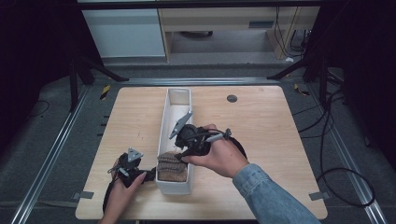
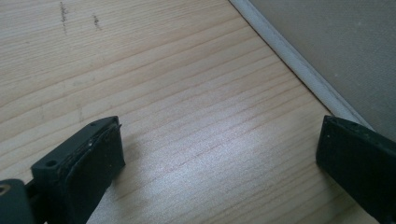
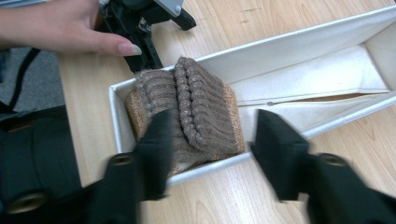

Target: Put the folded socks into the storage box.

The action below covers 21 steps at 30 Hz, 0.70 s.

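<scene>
knit roll (image 3: 187,107) in box (image 3: 299,44) — grippers apart

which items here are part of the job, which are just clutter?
In play:
- brown knitted fabric, folded, in the near end of the bin
- white fabric bin
- right gripper, open over the fabric
- left gripper, open, beside the bin

Lying about:
- dark round disc at the table's far side
- cables on the floor

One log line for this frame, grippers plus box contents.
left gripper: open, on table beside box | right gripper: open, above folded brown knit cloth | cloth: in near end of white box | table: wooden
</scene>
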Each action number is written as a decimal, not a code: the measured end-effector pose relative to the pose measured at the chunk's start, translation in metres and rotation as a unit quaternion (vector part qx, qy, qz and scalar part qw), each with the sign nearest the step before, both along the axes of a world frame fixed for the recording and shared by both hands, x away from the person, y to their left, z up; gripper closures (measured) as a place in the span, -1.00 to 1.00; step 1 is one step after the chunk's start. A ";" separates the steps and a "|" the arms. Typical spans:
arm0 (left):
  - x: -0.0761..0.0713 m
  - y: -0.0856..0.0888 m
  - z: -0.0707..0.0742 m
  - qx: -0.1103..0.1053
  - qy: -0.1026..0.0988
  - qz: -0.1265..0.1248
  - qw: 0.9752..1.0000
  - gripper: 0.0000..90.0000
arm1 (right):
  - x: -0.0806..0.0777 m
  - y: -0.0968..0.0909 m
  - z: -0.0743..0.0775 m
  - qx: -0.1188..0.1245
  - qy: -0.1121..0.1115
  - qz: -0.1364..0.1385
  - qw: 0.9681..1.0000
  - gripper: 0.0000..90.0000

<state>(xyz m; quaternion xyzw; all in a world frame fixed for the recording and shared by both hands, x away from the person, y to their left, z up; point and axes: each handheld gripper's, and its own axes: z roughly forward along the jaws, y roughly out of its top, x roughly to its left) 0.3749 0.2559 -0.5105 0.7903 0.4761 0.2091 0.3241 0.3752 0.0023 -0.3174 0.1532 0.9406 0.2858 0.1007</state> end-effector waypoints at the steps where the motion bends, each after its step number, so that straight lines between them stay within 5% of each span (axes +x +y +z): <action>1: 0.000 0.000 0.000 0.000 0.000 0.000 1.000 -1.00 | 0.000 -0.001 0.002 0.002 -0.002 -0.003 1.000 0.35; 10: 0.000 0.000 0.000 0.000 0.000 0.000 1.000 -1.00 | 0.006 -0.010 0.015 0.029 -0.009 -0.025 0.999 0.98; 21: 0.000 0.000 0.000 0.000 0.000 0.000 1.000 -1.00 | 0.017 0.003 -0.004 0.014 0.017 -0.012 1.000 1.00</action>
